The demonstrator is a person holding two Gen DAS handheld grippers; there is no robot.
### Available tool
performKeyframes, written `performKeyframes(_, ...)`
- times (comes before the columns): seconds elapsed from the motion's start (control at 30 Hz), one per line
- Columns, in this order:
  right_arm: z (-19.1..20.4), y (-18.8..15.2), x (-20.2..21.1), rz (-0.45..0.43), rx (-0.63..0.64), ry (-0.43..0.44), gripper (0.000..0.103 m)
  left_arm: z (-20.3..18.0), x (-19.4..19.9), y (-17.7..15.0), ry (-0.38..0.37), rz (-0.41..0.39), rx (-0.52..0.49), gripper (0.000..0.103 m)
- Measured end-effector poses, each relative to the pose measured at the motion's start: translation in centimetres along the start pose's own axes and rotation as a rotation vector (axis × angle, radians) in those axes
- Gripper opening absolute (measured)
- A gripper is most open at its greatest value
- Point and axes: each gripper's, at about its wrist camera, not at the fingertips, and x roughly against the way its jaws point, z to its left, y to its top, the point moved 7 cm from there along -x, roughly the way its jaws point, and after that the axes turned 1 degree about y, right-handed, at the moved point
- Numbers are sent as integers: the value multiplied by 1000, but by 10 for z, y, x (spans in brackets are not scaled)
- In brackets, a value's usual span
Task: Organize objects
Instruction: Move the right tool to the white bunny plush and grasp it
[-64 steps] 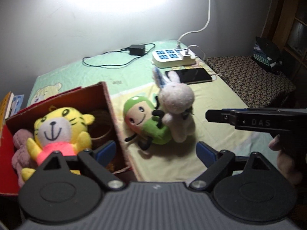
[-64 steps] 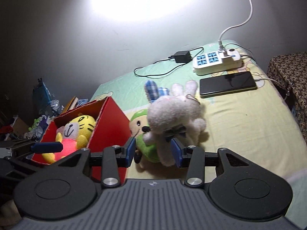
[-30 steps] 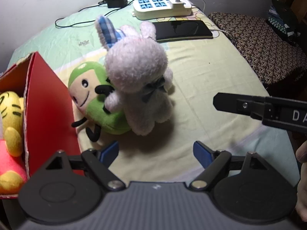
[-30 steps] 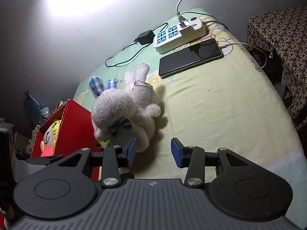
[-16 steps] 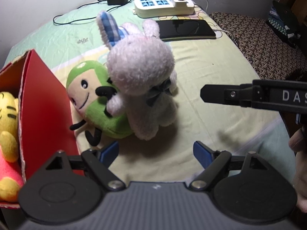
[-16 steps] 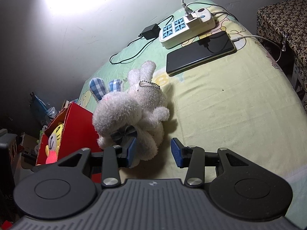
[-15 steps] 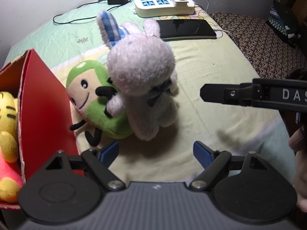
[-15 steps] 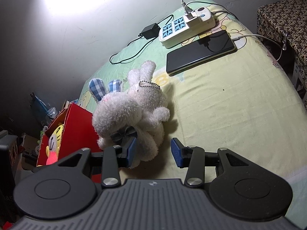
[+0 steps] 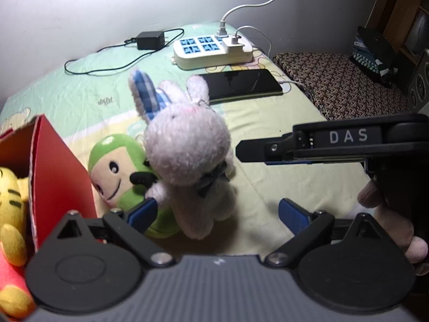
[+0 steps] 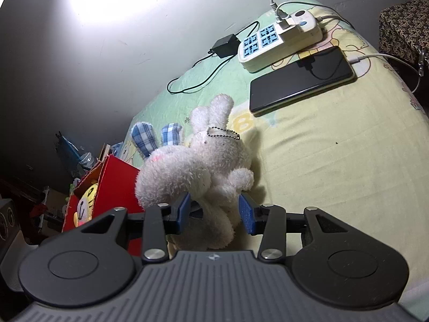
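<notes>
The white plush rabbit (image 10: 203,171) lies on the bed against a green doll (image 9: 120,166), soft and light, best pinched at its body, between the right hand-held gripper (image 10: 214,212)'s half-open jaws, untouched; the left hand-held gripper (image 9: 214,212) has just been opening wide, empty.

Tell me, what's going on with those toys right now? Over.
Left gripper just opening wide, rabbit loosely between its pads. Right gripper open astride rabbit, no squeeze yet. Green doll leans against rabbit, beside red box.

Right claw (image 10: 214,212) now astride bunny (image 10: 198,171)
</notes>
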Motion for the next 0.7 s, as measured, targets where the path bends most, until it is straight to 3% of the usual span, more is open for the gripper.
performKeyframes(0.13,7,5,-8,-10,44,45,44,5,-7,6,11,-26,-14,96)
performKeyframes(0.23,9,6,-16,-2,55,86,44,9,-12,10,33,-52,-19,89)
performKeyframes(0.4,16,4,-31,32,67,169,44,18,-24,14,58,-40,-4,88)
performKeyframes(0.57,14,0,-49,54,30,204,47,22,-25,15,72,-58,-3,87)
performKeyframes(0.7,14,-1,-44,65,21,214,39,21,-20,14,51,-66,-4,83)
